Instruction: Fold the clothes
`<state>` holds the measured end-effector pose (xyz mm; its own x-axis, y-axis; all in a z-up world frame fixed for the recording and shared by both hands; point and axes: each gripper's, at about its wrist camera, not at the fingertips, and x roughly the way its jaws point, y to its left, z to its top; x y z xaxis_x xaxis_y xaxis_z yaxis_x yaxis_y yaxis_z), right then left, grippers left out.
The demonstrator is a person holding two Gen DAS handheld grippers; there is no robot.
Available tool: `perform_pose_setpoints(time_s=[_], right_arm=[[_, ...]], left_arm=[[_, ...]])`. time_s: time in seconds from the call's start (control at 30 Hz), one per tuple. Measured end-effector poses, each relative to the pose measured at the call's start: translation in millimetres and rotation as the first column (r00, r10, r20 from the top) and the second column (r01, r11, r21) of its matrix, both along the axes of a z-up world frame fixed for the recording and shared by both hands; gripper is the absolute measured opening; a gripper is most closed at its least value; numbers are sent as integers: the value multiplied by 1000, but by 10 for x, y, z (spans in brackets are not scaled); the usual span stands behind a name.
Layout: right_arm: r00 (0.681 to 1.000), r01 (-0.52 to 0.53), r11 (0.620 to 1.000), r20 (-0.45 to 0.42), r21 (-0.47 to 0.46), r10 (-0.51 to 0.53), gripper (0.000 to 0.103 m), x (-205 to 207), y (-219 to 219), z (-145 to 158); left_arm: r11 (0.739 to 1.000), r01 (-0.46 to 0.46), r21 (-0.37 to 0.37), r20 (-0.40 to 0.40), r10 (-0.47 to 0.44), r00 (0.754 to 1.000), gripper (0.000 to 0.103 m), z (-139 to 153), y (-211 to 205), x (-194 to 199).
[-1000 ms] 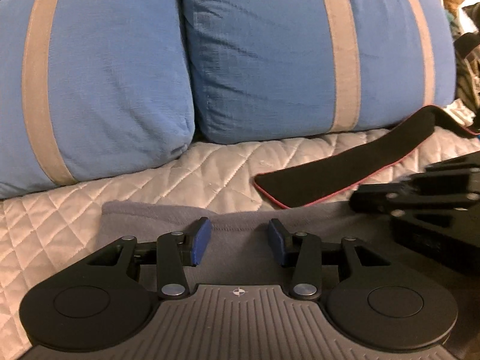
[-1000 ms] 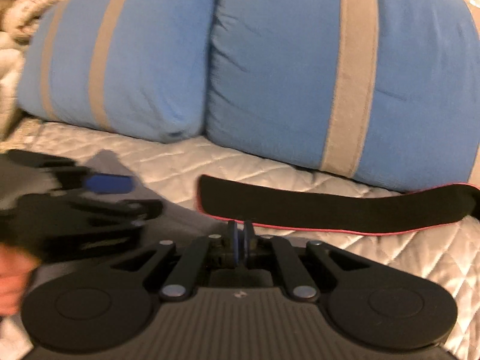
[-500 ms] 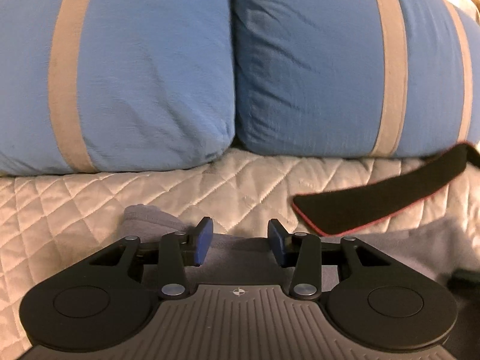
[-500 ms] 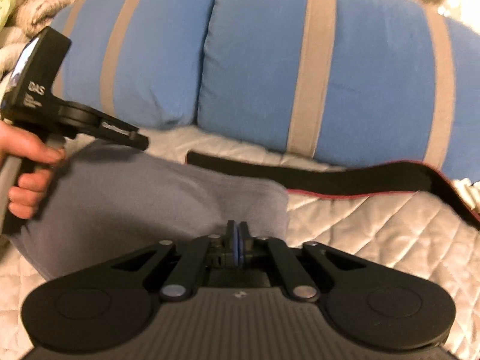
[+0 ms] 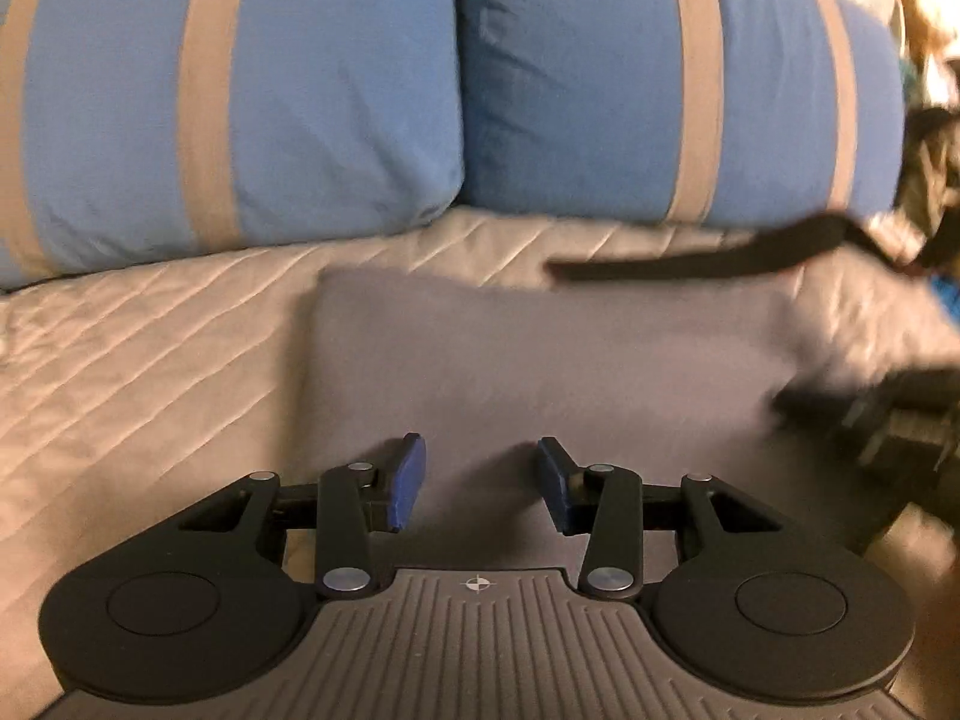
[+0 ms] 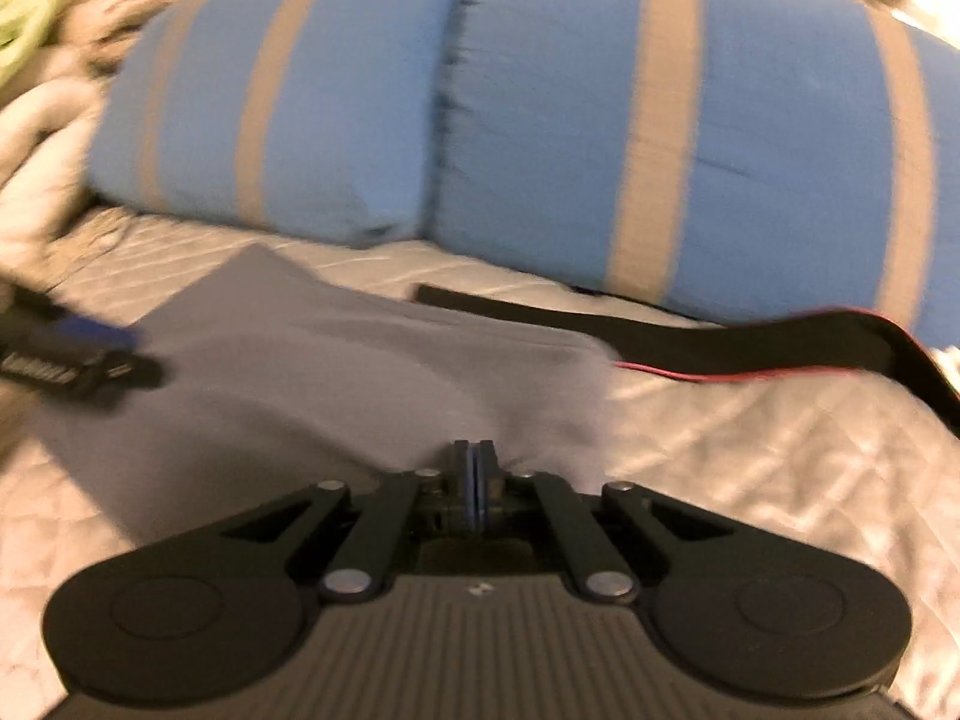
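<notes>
A grey garment [image 5: 540, 360] lies folded flat on the quilted bedspread [image 5: 120, 360]. My left gripper [image 5: 480, 480] hovers open over its near part, with nothing between the blue pads. In the right wrist view the garment [image 6: 330, 372] puckers towards my right gripper [image 6: 477, 468], whose pads still pinch its near right edge while the jaws are opening. The left gripper [image 6: 72, 354] shows blurred at the garment's left edge. The right gripper [image 5: 870, 414] is a dark blur at the right of the left wrist view.
Two blue pillows with tan stripes [image 5: 240, 90] [image 5: 660, 90] stand behind the garment. A black band with red trim [image 6: 690, 342] lies on the bedspread just past the garment's far right corner. Piled bedding and a green cloth [image 6: 36, 6] sit at the far left.
The left gripper drew back and rose, so the whole flat garment now lies ahead of it. The right gripper moved away from the left one, spreading the cloth, then held still.
</notes>
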<state>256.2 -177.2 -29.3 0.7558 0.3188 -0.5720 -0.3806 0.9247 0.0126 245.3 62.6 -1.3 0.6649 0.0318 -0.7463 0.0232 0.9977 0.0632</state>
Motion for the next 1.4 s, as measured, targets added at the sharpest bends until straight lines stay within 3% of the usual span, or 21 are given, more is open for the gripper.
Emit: perform_pose_setpoints(time_s=[0.13,0.17,0.2,0.27,0.4,0.53,0.67,0.77,0.87,1.0,1.23,1.4], right_arm=[[993,117,993,15,-13,-117,17,-69,-100,40],[990,136,991,27,-9,-136,19,-83,-124,51],[989,140,990,44,1,-140,12,-93,-145,71],[990,123,992,70,35,-125,10,-108,-183,114],[998,33,994,50,107,-38,10,-121,-158,122],[998,-65,995,11,76,64,16,-165,-17,30],[998,-52,999,26,-7,52,20,-295,26,-1],[999,-30,999,14,19,30,20,-430,-35,52],[999,-5,1000,-42,-12,5,18,-516,-74,-18],[998,-4,1000,-67,-7,4,18,-651,-133,-4],[999,-12,998,-42,-69,9,17,-802,-131,24],[998,47,995,-31,-89,-50,23,-857,-228,30]], left_arm=[[985,-159,74,-25,161,987,41,-14,180,-77],[969,-219,115,-27,224,974,41,-1,219,-84],[950,-269,158,-19,275,961,41,17,247,-98],[927,-316,201,15,320,947,40,57,271,-169],[974,-201,104,73,194,978,40,65,262,-337],[996,-95,3,30,94,995,40,-68,302,-373],[998,-48,37,22,47,999,40,-171,324,-413],[997,-50,65,26,49,998,40,-184,338,-497],[998,-31,56,41,29,999,40,-164,313,-585],[995,-10,103,6,10,1000,41,-220,273,-636],[990,-55,130,-35,60,998,41,-199,349,-690],[979,-122,164,-35,130,991,41,-109,416,-722]])
